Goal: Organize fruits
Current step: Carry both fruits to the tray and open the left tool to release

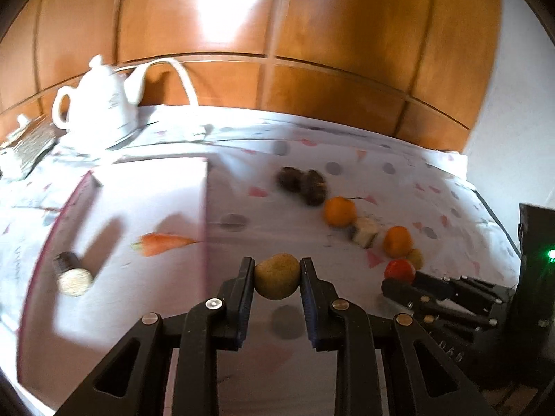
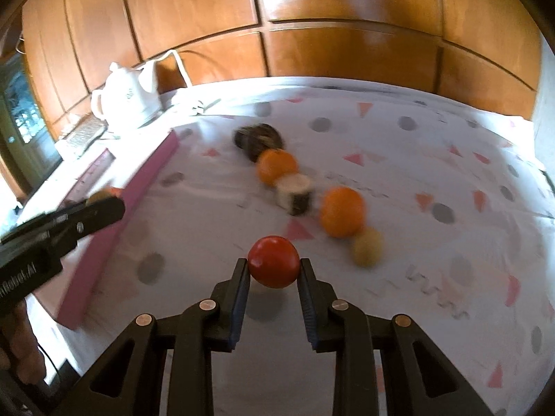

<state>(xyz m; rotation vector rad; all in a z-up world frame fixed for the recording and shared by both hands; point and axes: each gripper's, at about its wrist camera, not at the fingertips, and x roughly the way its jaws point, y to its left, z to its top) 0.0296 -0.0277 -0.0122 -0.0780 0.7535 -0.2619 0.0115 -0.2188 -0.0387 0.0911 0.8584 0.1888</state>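
A tabletop [image 2: 433, 131] under a white cloth printed with grey dots and pink triangles is filling both views, backed by wooden panelling [image 2: 347, 17]. A pink-walled box [image 2: 138, 190] is lying on the left part of it; in the left wrist view a carrot [image 1: 163, 243] and a dark-skinned cylinder with a pale cut end [image 1: 72, 274] are resting on its floor. A white teapot [image 1: 99, 104] is standing behind the box near the panelling. The left tool [image 1: 277, 274] is gripping a yellow-green round fruit [image 1: 277, 280] between its 2 fingers, holding it clear of the surface near the box's right wall, with its shadow falling below. The right tool [image 2: 274, 267] is closing its 2 fingers on a red tomato [image 2: 274, 261] from both sides; whether the tomato is touching the cloth cannot be told. Beyond the tomato the remaining items are trailing away in a diagonal line: a small yellowish fruit [image 2: 367, 251] just beside 1 orange [image 2: 341, 211], then a pale cylinder with a dark rind [image 2: 295, 194], a 2nd orange [image 2: 277, 166] and, farthest away, 2 dark brown rough lumps [image 2: 258, 137], blurred.
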